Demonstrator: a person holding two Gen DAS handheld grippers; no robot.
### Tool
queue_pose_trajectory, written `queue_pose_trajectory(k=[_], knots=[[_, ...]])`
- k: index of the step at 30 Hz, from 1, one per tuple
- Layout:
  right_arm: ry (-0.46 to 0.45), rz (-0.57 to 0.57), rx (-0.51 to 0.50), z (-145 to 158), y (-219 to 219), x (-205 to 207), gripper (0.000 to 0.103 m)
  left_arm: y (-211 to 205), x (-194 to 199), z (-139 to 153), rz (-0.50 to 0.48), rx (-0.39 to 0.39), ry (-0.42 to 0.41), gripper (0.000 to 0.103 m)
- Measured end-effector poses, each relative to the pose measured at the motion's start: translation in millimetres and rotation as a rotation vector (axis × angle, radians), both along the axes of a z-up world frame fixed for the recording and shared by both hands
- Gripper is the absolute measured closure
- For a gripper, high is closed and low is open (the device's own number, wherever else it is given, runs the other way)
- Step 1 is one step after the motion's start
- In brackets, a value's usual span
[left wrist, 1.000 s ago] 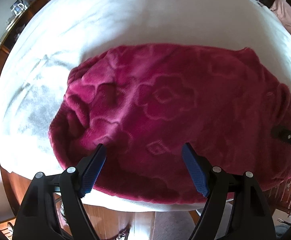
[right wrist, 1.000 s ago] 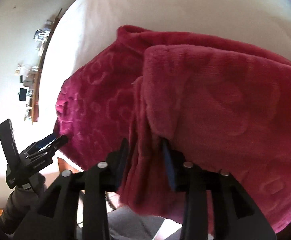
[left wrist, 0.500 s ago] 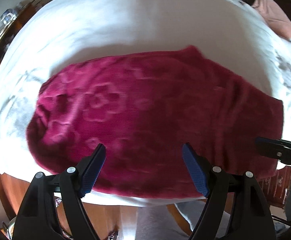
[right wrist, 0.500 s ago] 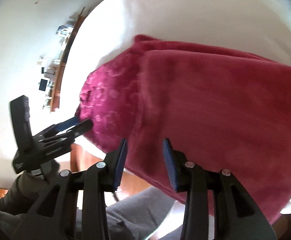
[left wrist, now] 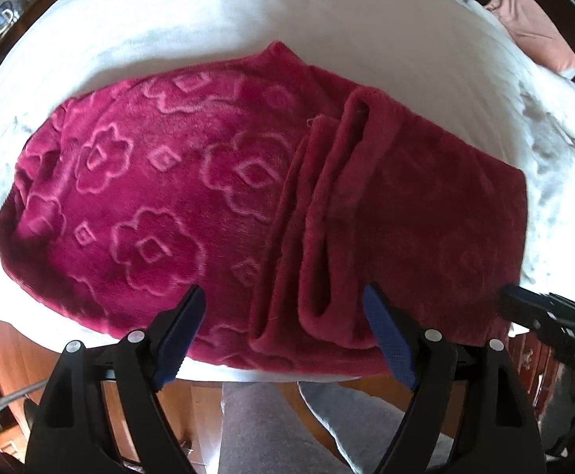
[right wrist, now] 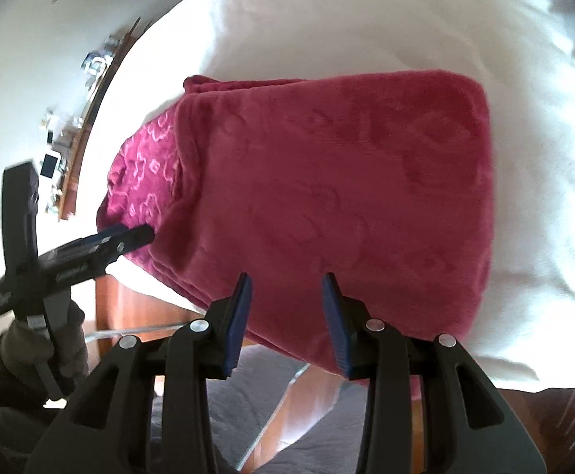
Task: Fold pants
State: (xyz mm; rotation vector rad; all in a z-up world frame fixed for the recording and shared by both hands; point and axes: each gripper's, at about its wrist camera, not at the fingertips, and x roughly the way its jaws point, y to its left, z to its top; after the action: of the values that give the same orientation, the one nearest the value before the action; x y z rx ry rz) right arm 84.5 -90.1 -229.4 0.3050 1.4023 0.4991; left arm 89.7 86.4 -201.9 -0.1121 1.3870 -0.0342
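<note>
The dark pink fleece pants (left wrist: 161, 197) lie on a white cloth (left wrist: 248, 19) over the table, close to its near edge. On the left they are flat, with a flower pattern pressed into the fluff. On the right a folded part (left wrist: 425, 205) lies on top, its rolled edge running down the middle.

The left gripper (left wrist: 283, 335) is wide apart and holds nothing. It hangs over the near edge. The right gripper (right wrist: 285, 320) is also apart, with no cloth in it, over the folded side.

I think one fold is done. For the next fold, each gripper should pinch all the layers together, lift slowly, and line up the edges.

I cannot read any writing.
</note>
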Motion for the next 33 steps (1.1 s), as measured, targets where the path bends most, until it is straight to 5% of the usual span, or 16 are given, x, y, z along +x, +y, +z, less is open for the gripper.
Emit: queue_pose_trajectory(k=[6,15,33], knots=[[-0.04,0.071,-0.056,1,-12,-12,0.062,-7,0,-39,0.051,0.129,0.018,0.022],[-0.057,0.059,-0.073,1,-24,-16,0.061,-18,-12,-62,0.044,0.174,0.004,0.021],[-0.098,0.064,-0.097,9,4,-18,0.052,17,-9,-16,0.074,0.116,-0.011,0.02]])
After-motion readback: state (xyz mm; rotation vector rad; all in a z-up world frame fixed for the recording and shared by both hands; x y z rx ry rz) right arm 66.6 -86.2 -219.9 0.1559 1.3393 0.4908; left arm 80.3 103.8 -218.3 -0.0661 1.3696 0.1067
